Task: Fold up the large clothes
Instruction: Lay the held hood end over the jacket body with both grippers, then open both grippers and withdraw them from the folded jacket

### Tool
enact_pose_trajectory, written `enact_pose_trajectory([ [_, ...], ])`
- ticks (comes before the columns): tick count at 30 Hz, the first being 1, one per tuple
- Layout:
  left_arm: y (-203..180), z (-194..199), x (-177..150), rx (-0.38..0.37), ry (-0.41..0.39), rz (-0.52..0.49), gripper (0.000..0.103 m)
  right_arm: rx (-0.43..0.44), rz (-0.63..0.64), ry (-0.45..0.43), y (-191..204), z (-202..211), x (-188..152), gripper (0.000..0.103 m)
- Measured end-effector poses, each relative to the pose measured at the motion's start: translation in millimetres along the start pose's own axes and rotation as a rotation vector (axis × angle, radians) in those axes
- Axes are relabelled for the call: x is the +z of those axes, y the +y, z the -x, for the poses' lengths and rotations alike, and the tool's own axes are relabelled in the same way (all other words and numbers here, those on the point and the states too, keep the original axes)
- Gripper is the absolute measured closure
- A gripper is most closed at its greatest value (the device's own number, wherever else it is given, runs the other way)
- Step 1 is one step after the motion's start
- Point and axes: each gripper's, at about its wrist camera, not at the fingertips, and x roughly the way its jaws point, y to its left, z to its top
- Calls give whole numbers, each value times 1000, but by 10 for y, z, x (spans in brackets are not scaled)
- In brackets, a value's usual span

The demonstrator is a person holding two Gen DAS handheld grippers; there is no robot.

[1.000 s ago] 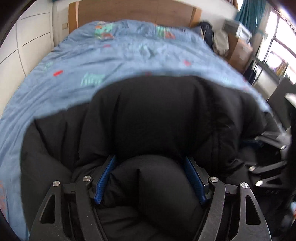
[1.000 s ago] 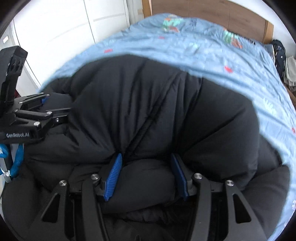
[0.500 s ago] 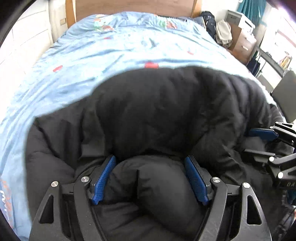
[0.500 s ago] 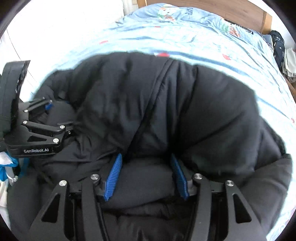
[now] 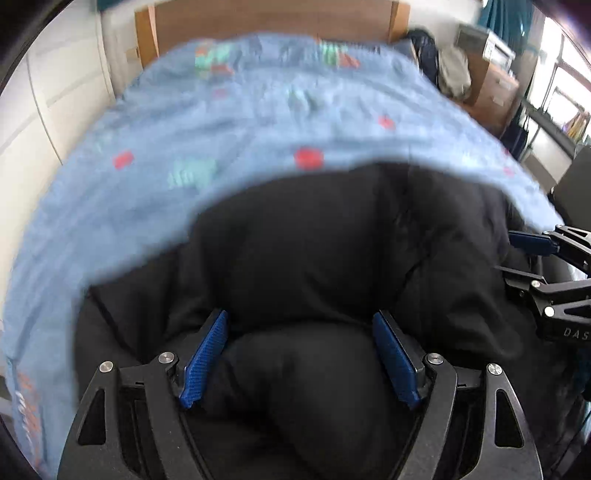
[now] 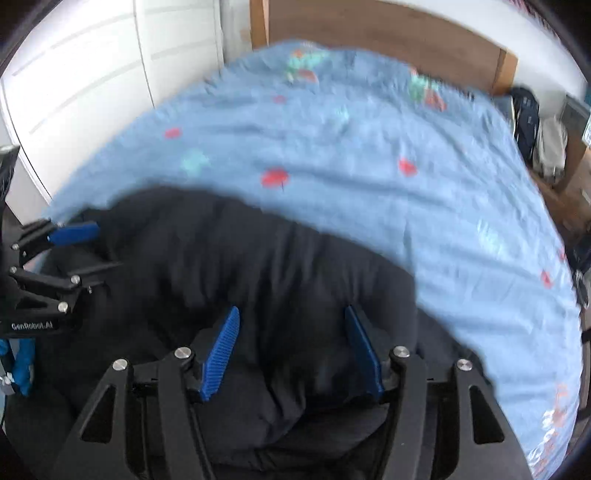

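A puffy black jacket (image 5: 314,240) lies bunched on the near end of a bed with a blue patterned cover (image 5: 258,110). My left gripper (image 5: 299,317) points down at it. Its jaws are opening, and a thick roll of the jacket still fills the gap against both blue pads (image 5: 207,354). My right gripper (image 6: 291,312) is also opening over the jacket (image 6: 221,258); the fabric between its pads (image 6: 221,350) lies slack and flatter. Each gripper shows in the other's view: the right gripper (image 5: 517,258) at the jacket's right edge, the left gripper (image 6: 92,249) at its left edge.
The bed cover (image 6: 369,147) stretches away to a wooden headboard (image 5: 273,18). White wardrobe doors (image 6: 92,74) stand along the left side. Bags (image 5: 424,48) and a wooden cabinet (image 5: 491,85) crowd the far right, near a window.
The right gripper's pads have spread apart and that hand has risen, so the jacket sits lower and more blue cover shows. The left gripper's pads stand slightly wider around the same roll.
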Motion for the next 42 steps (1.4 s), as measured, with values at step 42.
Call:
enact_pose_trajectory([
  [42, -117, 387, -762, 208, -161, -79, 22, -68, 19, 18, 183, 290, -1051, 36],
])
